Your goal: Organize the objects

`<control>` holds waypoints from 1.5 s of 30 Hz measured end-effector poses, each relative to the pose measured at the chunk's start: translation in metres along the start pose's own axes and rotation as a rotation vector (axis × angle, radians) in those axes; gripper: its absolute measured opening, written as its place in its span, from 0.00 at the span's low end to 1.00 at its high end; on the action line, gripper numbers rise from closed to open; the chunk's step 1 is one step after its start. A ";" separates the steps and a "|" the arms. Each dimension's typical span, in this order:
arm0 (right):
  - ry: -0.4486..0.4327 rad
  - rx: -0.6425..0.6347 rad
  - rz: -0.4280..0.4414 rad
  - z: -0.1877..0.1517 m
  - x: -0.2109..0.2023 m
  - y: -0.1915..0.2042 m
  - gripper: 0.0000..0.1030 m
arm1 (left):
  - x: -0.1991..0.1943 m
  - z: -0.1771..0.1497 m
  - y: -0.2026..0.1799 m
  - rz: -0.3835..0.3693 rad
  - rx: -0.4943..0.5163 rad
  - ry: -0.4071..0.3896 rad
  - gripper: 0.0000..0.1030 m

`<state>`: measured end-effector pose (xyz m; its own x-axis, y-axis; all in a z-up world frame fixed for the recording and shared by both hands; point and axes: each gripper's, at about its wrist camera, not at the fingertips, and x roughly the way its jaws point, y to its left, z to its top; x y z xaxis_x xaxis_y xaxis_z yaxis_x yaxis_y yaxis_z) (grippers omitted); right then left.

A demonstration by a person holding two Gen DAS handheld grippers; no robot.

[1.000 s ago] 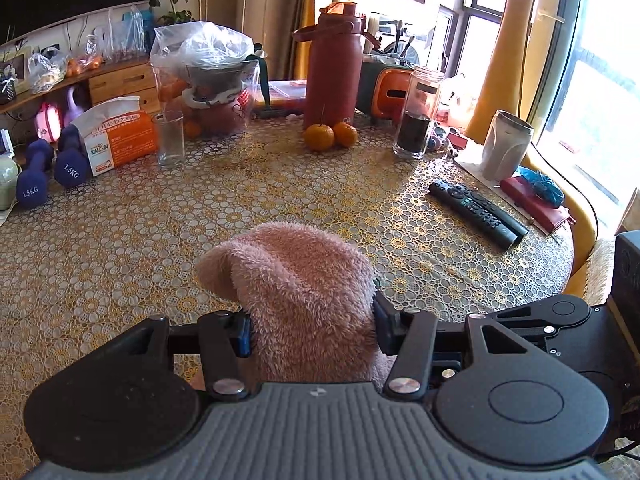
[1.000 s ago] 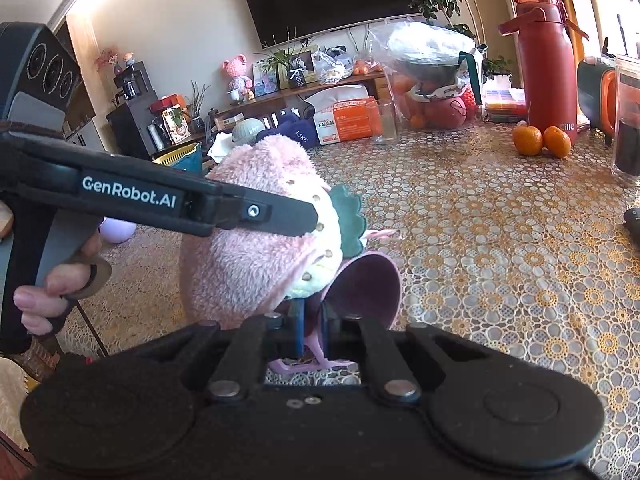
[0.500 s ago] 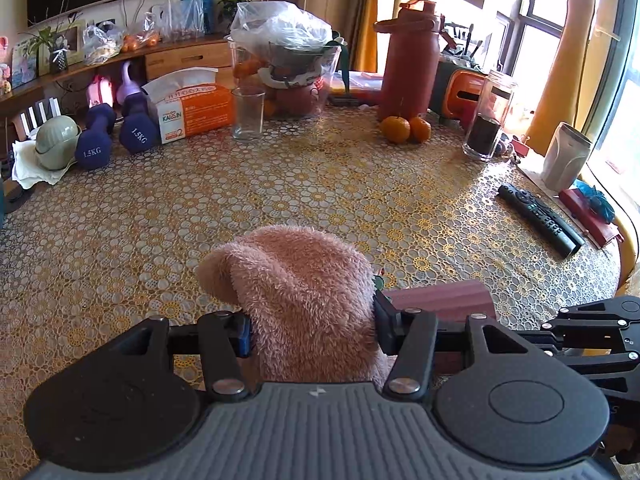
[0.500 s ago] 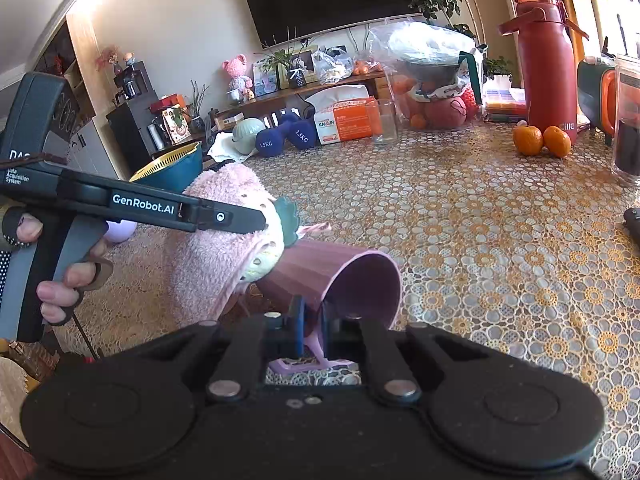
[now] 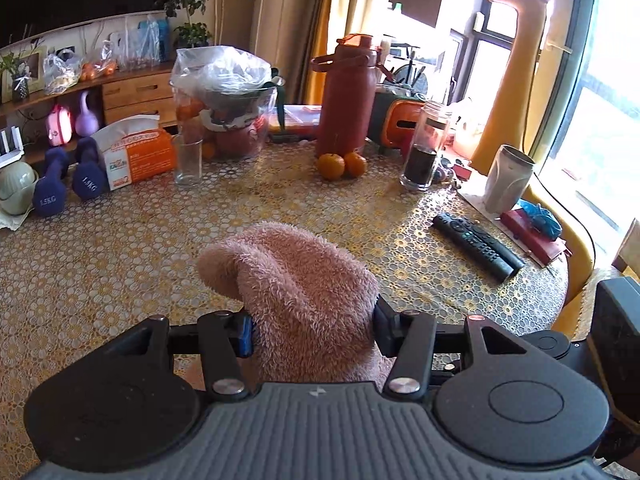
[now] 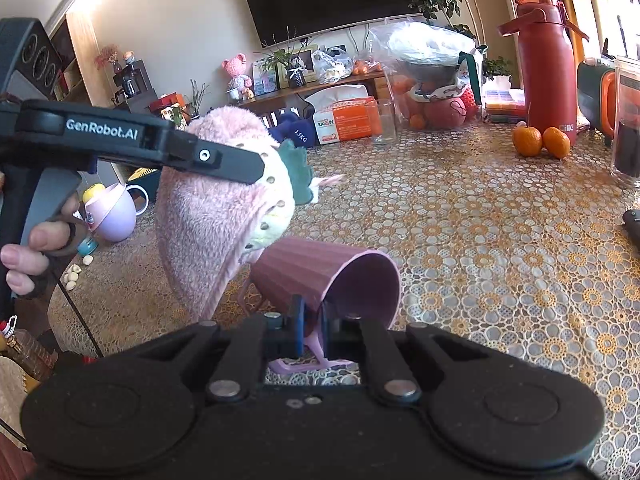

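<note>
My left gripper [image 5: 312,324] pinches the pink plush toy [image 5: 304,292] and holds it above the table [image 5: 120,264]. My right gripper [image 6: 311,326] is clamped on the rim of the purple mug [image 6: 324,272] (tipped on its side), which lies just beside the toy.

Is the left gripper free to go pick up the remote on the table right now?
Probably not. The left gripper is shut on the pink plush toy, so it has no free jaws. The path across the table to the remote looks unobstructed.
</note>
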<state>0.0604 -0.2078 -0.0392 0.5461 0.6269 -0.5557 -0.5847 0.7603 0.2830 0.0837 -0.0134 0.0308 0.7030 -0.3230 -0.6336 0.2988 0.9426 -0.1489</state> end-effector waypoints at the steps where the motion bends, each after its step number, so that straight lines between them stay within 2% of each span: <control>1: 0.000 0.000 0.000 0.000 0.000 0.000 0.07 | 0.003 0.000 -0.006 -0.012 0.009 0.005 0.52; 6: 0.001 0.001 0.001 0.000 0.000 0.000 0.07 | 0.020 -0.004 -0.023 -0.035 0.041 0.042 0.52; 11: 0.005 -0.009 -0.003 -0.001 0.000 0.002 0.07 | 0.030 -0.009 -0.016 -0.018 0.033 0.052 0.52; 21: 0.005 -0.015 -0.005 -0.001 -0.001 0.004 0.07 | 0.029 -0.016 0.024 0.080 -0.022 0.062 0.52; 31: 0.005 -0.015 -0.005 -0.001 -0.002 0.004 0.07 | 0.018 -0.027 0.067 0.208 -0.093 0.100 0.52; 33: 0.005 -0.015 -0.004 -0.002 -0.002 0.004 0.07 | 0.013 -0.024 0.065 0.196 -0.088 0.086 0.52; 39: 0.006 -0.018 -0.006 -0.001 -0.002 0.005 0.07 | -0.002 -0.001 0.029 0.071 -0.031 0.003 0.51; 42: 0.006 -0.019 -0.006 -0.001 -0.002 0.005 0.07 | 0.004 0.004 0.009 0.040 0.025 -0.002 0.51; 45: 0.008 -0.021 -0.007 -0.001 -0.002 0.006 0.07 | 0.014 0.002 0.004 0.028 0.025 0.021 0.51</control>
<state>0.0557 -0.2048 -0.0375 0.5457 0.6201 -0.5637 -0.5931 0.7610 0.2630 0.0962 -0.0143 0.0225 0.6981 -0.2940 -0.6529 0.2953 0.9489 -0.1115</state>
